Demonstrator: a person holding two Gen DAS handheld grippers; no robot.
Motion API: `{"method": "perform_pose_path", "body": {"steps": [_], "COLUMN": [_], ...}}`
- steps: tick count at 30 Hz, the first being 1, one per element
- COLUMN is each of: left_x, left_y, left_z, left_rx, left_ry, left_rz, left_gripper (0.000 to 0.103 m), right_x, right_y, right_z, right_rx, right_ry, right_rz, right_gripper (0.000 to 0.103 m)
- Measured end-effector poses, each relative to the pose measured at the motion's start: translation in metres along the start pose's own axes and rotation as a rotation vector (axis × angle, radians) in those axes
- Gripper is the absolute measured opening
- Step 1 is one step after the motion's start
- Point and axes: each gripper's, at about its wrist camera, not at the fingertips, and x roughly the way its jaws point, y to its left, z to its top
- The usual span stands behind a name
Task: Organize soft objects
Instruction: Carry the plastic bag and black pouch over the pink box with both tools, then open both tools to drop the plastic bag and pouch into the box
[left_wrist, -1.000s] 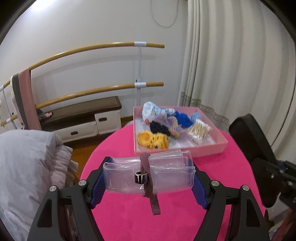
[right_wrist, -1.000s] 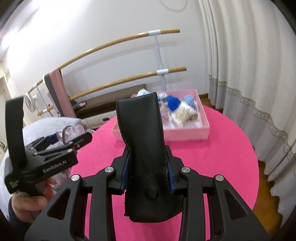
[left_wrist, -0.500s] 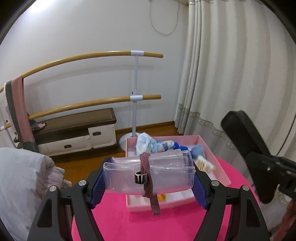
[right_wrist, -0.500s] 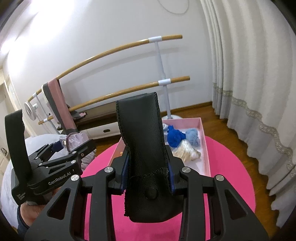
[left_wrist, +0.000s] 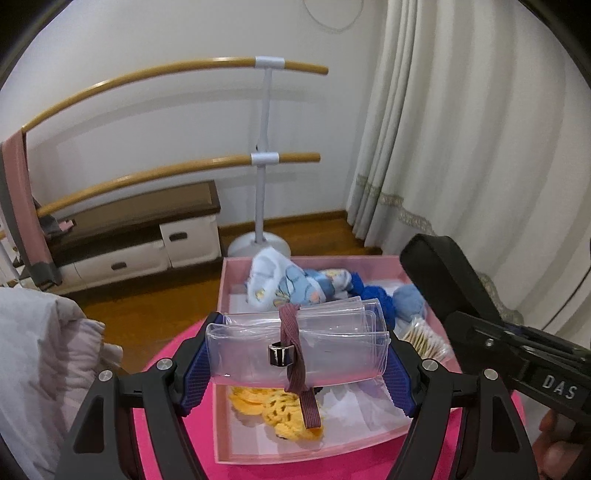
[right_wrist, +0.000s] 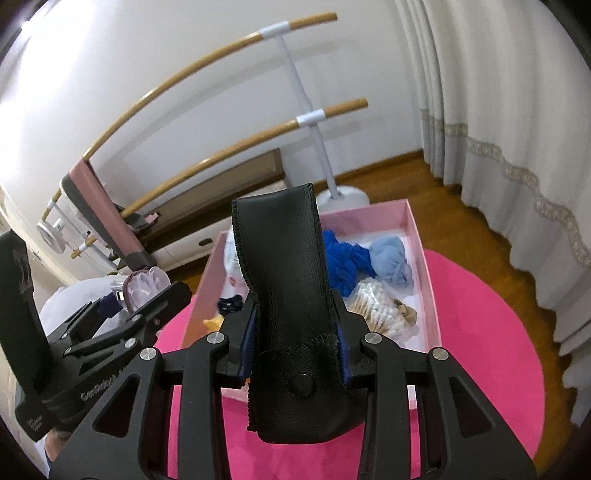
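The left claw (left_wrist: 297, 356) clamps a strapped clear pouch bundle (left_wrist: 295, 349); the right claw (right_wrist: 291, 334) pinches a black leather case (right_wrist: 286, 291) — both above the pink box (right_wrist: 424, 254), where either slick item could slip and land outside.

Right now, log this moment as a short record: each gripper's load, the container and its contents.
left gripper: shut on clear plastic pouches bound by a strap
right gripper: shut on black leather pouch
container: pink box on pink table
contents: blue cloth, light blue cloth, yellow knit piece, cotton swabs
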Motion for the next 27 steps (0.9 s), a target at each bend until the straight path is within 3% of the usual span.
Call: {"method": "perform_pose_path", "body": {"steps": [10, 16, 17, 18, 21, 22, 27], "left_x": [0.079, 0.082, 0.080, 0.078, 0.072, 0.069, 0.047], "left_y": [-0.010, -0.014, -0.014, -0.014, -0.014, -0.013, -0.012], "left_z": [0.032, 0.028, 0.027, 0.026, 0.025, 0.025, 0.017], "left_rx": [0.024, 0.040, 0.044, 0.046, 0.045, 0.042, 0.044], "left_ry": [0.071, 0.060, 0.048, 0.038, 0.025, 0.017, -0.057], "left_rz": [0.005, 0.063, 0.072, 0.080, 0.105, 0.111, 0.162], "left_gripper": [0.077, 0.097, 0.103, 0.103, 0.103, 0.103, 0.103], "right_x": [0.032, 0.039, 0.038, 0.036, 0.024, 0.020, -0.004], "right_y": [-0.021, -0.027, -0.027, -0.027, -0.026, -0.026, -0.018], "right_z": [-0.002, -0.005, -0.006, -0.007, -0.010, -0.010, -0.012], "right_rx": [0.050, 0.081, 0.083, 0.085, 0.090, 0.093, 0.084], "right_ry": [0.051, 0.058, 0.051, 0.044, 0.004, -0.006, -0.051], "right_rz": [0.006, 0.022, 0.024, 0.028, 0.027, 0.026, -0.017], "right_gripper": [0.035, 0.058, 0.066, 0.080, 0.099, 0.103, 0.103]}}
